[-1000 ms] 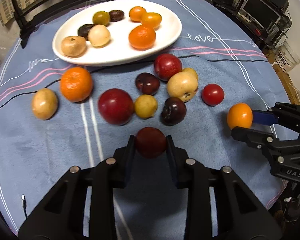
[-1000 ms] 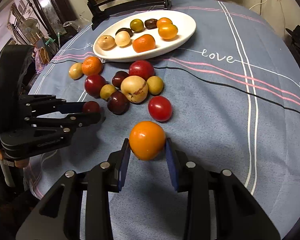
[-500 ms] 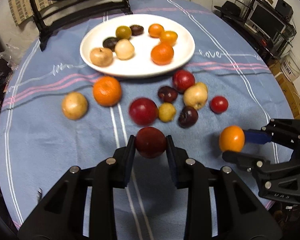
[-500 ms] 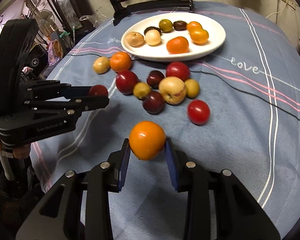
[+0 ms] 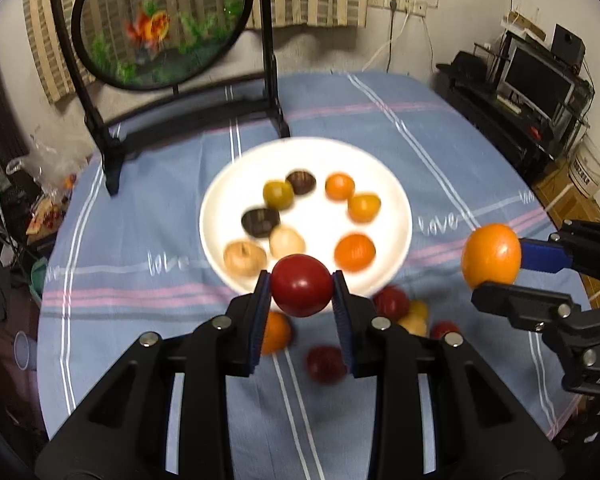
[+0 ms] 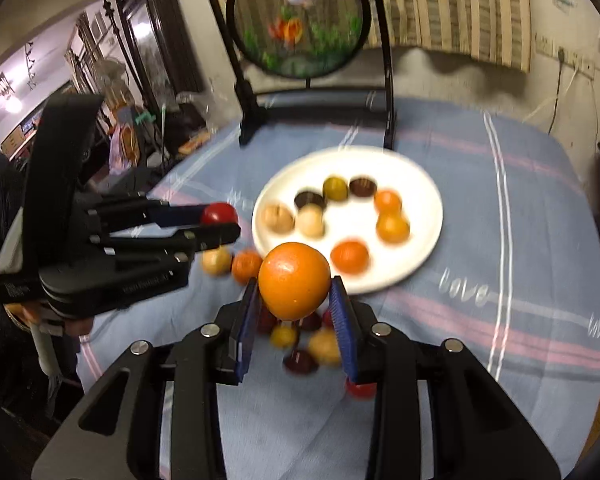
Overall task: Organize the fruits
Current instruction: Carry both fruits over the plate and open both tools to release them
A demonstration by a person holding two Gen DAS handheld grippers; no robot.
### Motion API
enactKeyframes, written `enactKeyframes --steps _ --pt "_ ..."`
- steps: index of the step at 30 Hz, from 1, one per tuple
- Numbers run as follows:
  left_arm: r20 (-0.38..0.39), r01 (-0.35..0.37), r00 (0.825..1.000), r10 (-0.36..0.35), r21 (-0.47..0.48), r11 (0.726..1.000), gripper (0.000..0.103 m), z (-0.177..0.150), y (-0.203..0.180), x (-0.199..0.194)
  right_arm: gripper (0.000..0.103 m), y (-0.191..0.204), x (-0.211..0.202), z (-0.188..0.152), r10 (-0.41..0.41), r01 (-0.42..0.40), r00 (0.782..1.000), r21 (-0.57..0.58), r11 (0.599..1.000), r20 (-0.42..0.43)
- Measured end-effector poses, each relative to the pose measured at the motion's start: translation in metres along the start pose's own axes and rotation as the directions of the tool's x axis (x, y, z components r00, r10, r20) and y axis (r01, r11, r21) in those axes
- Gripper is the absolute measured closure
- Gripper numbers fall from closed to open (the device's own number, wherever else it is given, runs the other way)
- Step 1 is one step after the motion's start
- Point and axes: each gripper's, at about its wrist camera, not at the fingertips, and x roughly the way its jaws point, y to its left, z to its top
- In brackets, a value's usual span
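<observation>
Fruit now rides high: since a second ago we have lifted both pieces off the cloth toward the white plate [image 5: 400, 216]. On the left, our left gripper [image 5: 302, 292] clamps the red fruit [image 5: 302, 290]; on the right, our right gripper [image 6: 294, 296] clamps the orange [image 6: 294, 280]. We judge delivery is next. Seven fruits already sit on the plate: dark and pale at left, three orange at right.
</observation>
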Motion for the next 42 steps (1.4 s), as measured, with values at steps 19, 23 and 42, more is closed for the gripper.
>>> enactKeyframes --steps 19,23,42 --pt "-0.016 -0.009 1.0 0.009 -0.011 1.0 0.072 0.049 0.008 0.054 0.068 -0.03 0.053 0.06 -0.006 0.006 1.0 -0.012 1.0 -0.005" --pt "-0.027 -0.014 1.0 0.013 -0.018 1.0 0.072 0.053 0.012 0.065 0.068 -0.035 0.068 0.065 -0.001 0.0 1.0 -0.015 1.0 -0.021" --pt "-0.118 -0.039 0.992 0.037 -0.015 0.999 0.071 0.054 0.017 0.123 0.064 -0.06 0.125 0.077 0.011 -0.009 0.992 0.015 1.0 -0.129"
